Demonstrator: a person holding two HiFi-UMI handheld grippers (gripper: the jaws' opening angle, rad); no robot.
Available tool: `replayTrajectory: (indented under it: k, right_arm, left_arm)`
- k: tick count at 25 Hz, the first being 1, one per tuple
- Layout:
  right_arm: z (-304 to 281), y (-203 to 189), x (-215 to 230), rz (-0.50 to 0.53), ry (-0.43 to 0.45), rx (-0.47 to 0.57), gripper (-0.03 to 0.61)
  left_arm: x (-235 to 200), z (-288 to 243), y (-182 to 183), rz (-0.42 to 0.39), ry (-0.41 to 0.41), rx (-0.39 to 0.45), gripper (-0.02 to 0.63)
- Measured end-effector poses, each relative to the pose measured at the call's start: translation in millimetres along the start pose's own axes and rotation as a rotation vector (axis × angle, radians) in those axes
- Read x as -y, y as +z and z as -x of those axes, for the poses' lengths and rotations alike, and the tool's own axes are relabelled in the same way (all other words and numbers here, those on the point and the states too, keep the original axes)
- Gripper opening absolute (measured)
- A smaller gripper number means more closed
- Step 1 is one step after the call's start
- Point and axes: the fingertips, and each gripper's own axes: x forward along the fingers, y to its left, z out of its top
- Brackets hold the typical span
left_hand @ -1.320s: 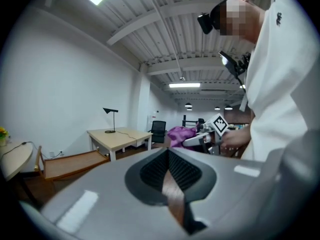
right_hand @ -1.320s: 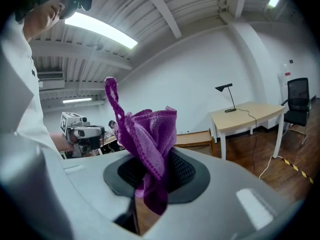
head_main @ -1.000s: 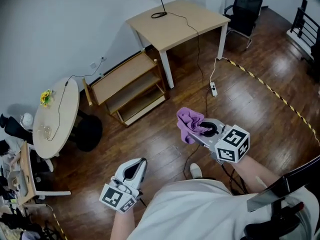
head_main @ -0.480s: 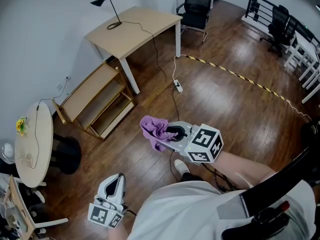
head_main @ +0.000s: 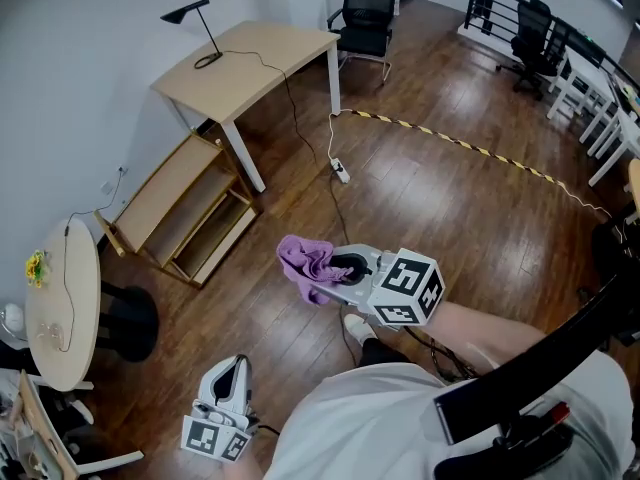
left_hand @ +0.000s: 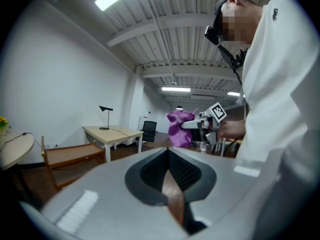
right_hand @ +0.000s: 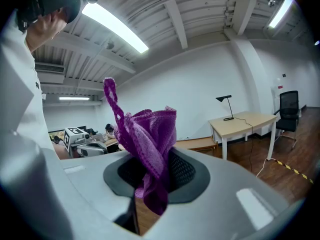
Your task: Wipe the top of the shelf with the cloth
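Jaws of the right gripper (right_hand: 150, 176) are clenched on the purple mesh cloth (right_hand: 149, 129). The pinched part of the fabric sits down between the dark ribbed pads and cannot be followed further; the rest bunches up above them, with one thin strand sticking upward. In the head view the cloth hangs as a crumpled wad off the front of this gripper, held in the air above the wooden floor (head_main: 440, 208).

The left gripper (left_hand: 167, 156) has its jaws pressed together at the tips with nothing between them; only a thin sliver of floor shows lower down in the seam. It is held low beside the person's white shirt (head_main: 370, 418), whose bulk hides the arm behind it and the floor underneath.

The shelf (head_main: 165, 183) is a low wooden unit standing against the white wall, well apart from both grippers, its top board bare as far as can be made out. Just beside it stands a light desk (head_main: 245, 58) carrying a black lamp (head_main: 195, 18), whose cable trails over the edge down to a power strip (head_main: 342, 175). A black office chair (head_main: 362, 13) sits past the desk. A round table (head_main: 60, 298) at the left is partly cut off by the frame edge, and the small items on it are too tiny to identify.
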Motion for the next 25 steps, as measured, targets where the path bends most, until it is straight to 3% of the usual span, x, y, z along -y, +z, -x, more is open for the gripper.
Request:
replayTrajectory:
  k: [25]
  right_arm:
    - [4,-17,-37,0.009,-0.025,-0.024,0.101]
  left_arm:
    - [-1,32,-15,-0.005,-0.011,0.002,0.018]
